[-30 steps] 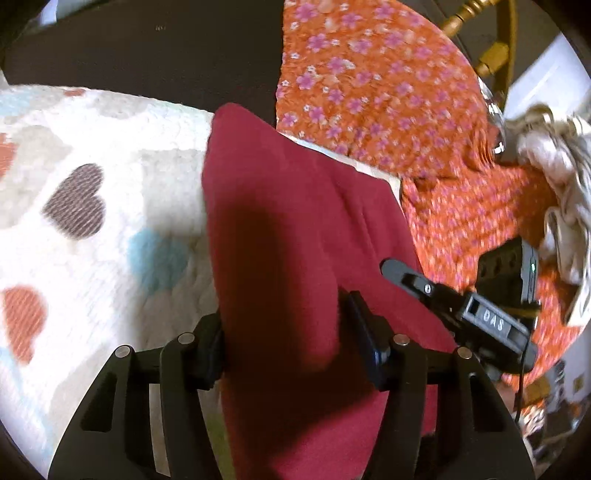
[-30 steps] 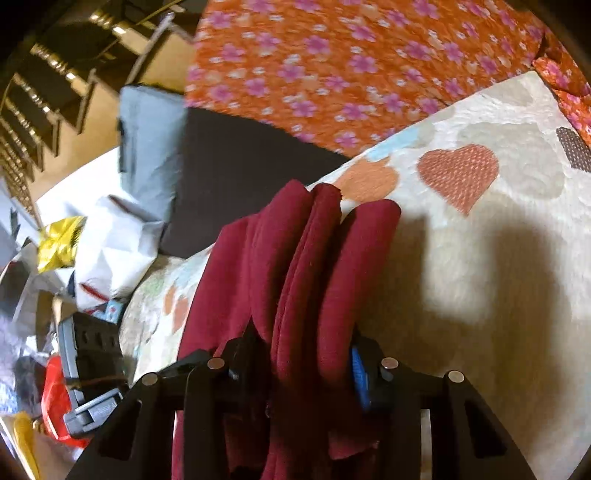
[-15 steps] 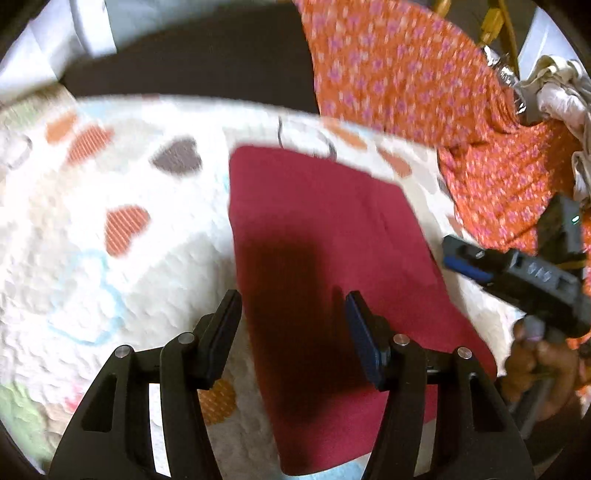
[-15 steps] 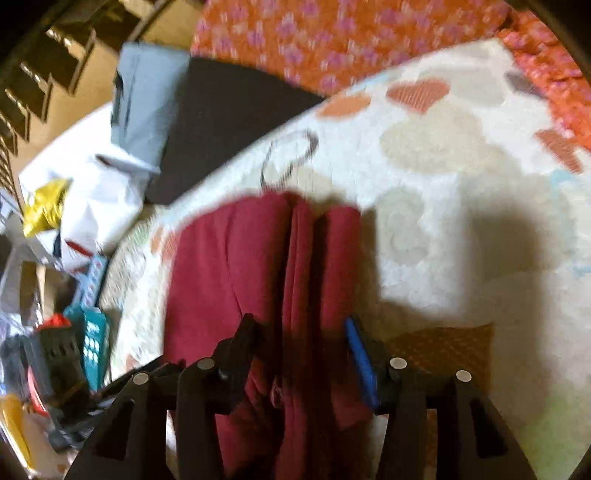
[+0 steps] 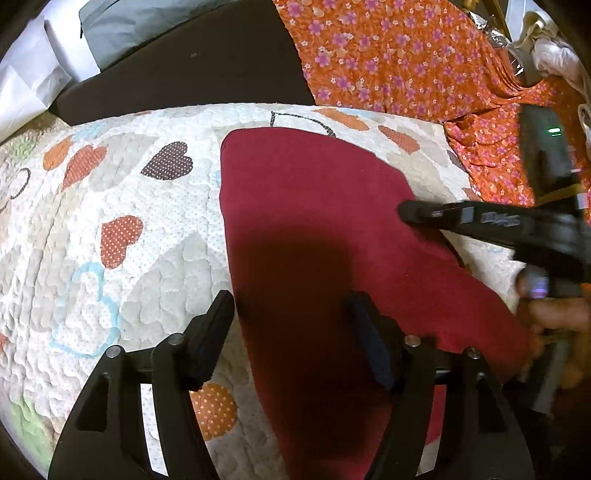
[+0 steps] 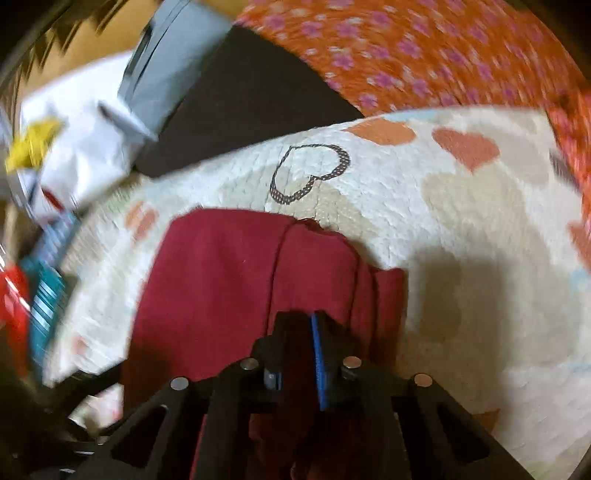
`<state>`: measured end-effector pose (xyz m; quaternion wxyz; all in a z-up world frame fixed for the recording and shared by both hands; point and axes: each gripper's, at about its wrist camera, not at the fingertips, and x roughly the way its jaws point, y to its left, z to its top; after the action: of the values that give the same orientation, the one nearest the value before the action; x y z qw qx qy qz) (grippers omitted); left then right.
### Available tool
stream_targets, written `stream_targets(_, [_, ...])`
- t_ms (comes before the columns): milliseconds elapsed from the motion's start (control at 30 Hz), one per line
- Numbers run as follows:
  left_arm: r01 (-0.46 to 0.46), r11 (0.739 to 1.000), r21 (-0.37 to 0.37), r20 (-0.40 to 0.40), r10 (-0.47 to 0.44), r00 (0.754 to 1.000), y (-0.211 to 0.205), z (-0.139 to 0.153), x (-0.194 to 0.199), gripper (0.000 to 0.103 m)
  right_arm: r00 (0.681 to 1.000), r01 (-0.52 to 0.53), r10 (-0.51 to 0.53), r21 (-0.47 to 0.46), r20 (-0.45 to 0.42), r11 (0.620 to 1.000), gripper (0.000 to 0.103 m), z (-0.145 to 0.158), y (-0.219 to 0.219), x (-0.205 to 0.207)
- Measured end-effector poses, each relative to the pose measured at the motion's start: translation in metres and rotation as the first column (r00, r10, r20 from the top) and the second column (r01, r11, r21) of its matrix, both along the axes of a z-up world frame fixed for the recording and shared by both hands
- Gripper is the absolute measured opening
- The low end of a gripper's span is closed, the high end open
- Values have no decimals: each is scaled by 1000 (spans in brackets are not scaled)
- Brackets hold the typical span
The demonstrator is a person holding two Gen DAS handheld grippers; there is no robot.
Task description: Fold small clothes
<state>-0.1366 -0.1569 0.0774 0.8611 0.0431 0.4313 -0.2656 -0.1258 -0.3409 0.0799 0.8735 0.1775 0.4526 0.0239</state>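
A dark red folded garment (image 5: 317, 229) lies flat on the white quilt with coloured hearts (image 5: 110, 206). My left gripper (image 5: 291, 314) is open above the garment's near end, with nothing between its fingers. My right gripper (image 6: 303, 325) is shut and empty over the garment (image 6: 221, 273), where several stacked fold edges show at its right side. The right gripper also shows in the left wrist view (image 5: 480, 221), its tip over the garment's right edge.
An orange flowered cloth (image 5: 388, 55) lies beyond the quilt at the right. A dark surface (image 5: 184, 74) and a grey folded item (image 5: 140, 26) lie at the back. White clothes (image 5: 554, 51) sit far right. White bags, a yellow item and boxes (image 6: 48, 236) lie at the left.
Both grippers let go of the red garment, which now lies flat on the quilt. Both drew back from it. The right gripper closed empty.
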Motion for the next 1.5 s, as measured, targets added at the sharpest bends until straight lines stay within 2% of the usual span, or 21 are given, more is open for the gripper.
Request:
stream_targets(100, [-6,1000,6,7,6,1000,-1,1,-1,67,1000,-17,17,-2,2,1000,13,22,8,-17])
stream_targets(233, [-10,1000,9,14,10,1000,-1,1,-3,67,992,-114,115,-18,44,993,13,47,37,-50])
stream_targets(333, [-12,1000,16,31,12,999,-3,1,-5,67,989,-148,148,-50,-13,988,13,33,54,-71])
stream_targets(400, [-6,1000,12,35,6,999,-4,0,-7,67,987,-156,151,-118,-50,981,13,15,58,-77])
stream_targets(433, [-7,1000,10,38,6,999,-4,0,-8,67,988,-151,142,-151,-66,977,13,4,58,-78])
stream_targets(500, [-18,1000,15,60,17,998,-5,0,-12,67,989,-146,140,-156,-53,977,13,-1,56,-82])
stream_targets(600, [-30,999,24,96,28,995,-3,3,-15,67,991,-135,132,-152,-32,979,13,11,56,-86])
stream_targets(733, [-61,998,28,126,57,990,5,10,-20,67,996,-78,84,-122,41,989,15,34,56,-100])
stream_targets(833, [-71,996,47,139,64,988,10,15,-26,67,995,-37,50,-145,88,989,21,46,60,-107])
stream_targets(1100, [-128,991,23,177,122,977,29,33,-41,67,988,-13,48,-224,149,975,32,68,85,-114])
stream_targets(1200, [-136,991,12,173,132,976,33,36,-44,67,987,-3,40,-235,155,972,41,69,89,-114])
stream_targets(1500, [-145,989,13,199,139,970,35,41,-45,67,991,12,22,-246,133,969,42,65,91,-115])
